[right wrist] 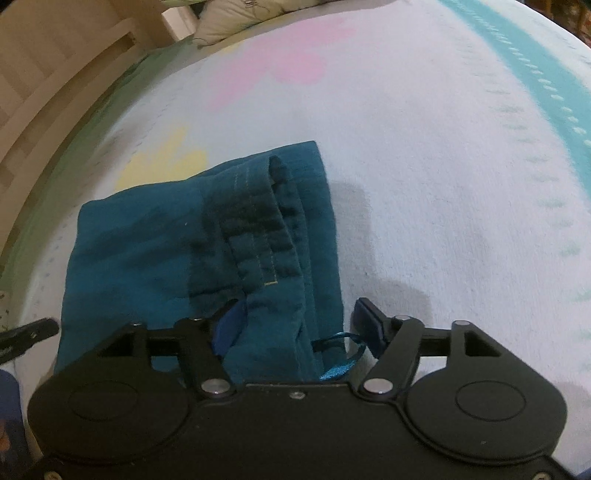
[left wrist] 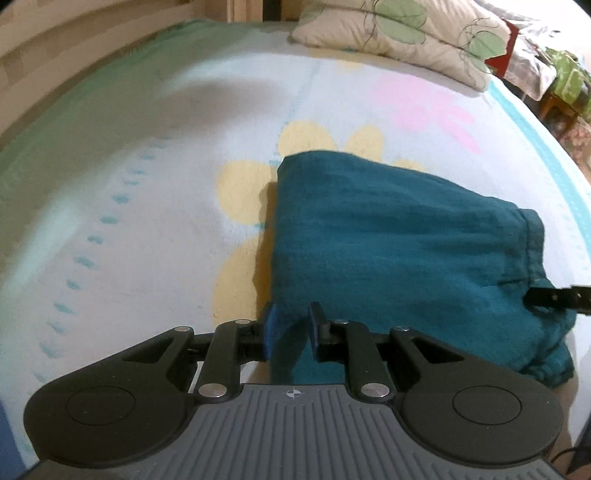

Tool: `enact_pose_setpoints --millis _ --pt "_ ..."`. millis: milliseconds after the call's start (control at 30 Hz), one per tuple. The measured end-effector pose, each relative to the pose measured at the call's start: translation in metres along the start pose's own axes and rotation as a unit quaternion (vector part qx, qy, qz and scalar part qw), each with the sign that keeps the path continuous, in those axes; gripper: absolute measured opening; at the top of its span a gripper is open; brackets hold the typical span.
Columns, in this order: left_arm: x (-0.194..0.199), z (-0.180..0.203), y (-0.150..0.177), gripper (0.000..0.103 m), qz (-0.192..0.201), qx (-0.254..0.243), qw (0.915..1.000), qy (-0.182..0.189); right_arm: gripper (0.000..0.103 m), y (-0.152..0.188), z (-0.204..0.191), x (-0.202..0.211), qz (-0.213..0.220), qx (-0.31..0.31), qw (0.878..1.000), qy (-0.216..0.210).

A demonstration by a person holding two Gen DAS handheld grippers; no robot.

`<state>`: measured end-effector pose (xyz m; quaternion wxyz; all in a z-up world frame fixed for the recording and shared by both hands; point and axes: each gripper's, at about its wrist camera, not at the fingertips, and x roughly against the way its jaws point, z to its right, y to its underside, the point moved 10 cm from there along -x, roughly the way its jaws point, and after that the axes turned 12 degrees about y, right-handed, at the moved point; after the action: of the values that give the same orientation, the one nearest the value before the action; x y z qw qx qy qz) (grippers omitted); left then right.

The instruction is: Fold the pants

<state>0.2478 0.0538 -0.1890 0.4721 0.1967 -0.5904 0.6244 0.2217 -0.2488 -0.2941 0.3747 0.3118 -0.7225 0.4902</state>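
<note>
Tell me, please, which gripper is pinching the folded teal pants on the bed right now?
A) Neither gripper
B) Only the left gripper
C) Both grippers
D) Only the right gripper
B: the left gripper has its blue pads closed on a fold at the near edge of the teal pants, while the right gripper stands wide open over the fabric.

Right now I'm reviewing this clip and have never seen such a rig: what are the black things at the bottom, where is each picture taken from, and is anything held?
Those are two hand-held grippers, each carrying a fisheye camera that looks forward along its fingers, so each picture shows its own gripper at the bottom. On the flowered bedsheet lie folded teal pants, with a pillow beyond. The left gripper pinches a fold of the pants at the near edge. The right gripper stands open over the waistband end, its pads clear of the cloth, with a blue ribbon between them.
</note>
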Motion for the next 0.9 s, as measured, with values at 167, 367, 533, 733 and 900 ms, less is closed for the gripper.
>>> enact_pose_setpoints --millis 167,367,533,733,900 --pt "-0.015 -0.004 0.008 0.019 -0.020 0.003 0.9998 0.007 0.078 0.001 -0.002 -0.004 0.005 0.015 1.000 -0.009" --pt "-0.022 -0.002 0.003 0.035 -0.011 -0.003 0.9997 0.023 0.084 -0.003 -0.011 -0.013 0.013 0.040 0.999 -0.011" --pt "-0.030 -0.002 -0.001 0.048 -0.014 0.004 0.9994 0.033 0.088 -0.001 -0.017 -0.013 0.019 0.060 0.998 -0.007" --pt "-0.036 0.003 -0.005 0.057 -0.012 -0.012 0.9992 0.038 0.088 -0.003 -0.018 -0.012 0.022 0.054 0.998 -0.016" --pt "-0.040 0.007 -0.007 0.065 -0.009 -0.021 0.9989 0.041 0.088 -0.006 -0.019 -0.012 0.024 0.046 0.998 -0.025"
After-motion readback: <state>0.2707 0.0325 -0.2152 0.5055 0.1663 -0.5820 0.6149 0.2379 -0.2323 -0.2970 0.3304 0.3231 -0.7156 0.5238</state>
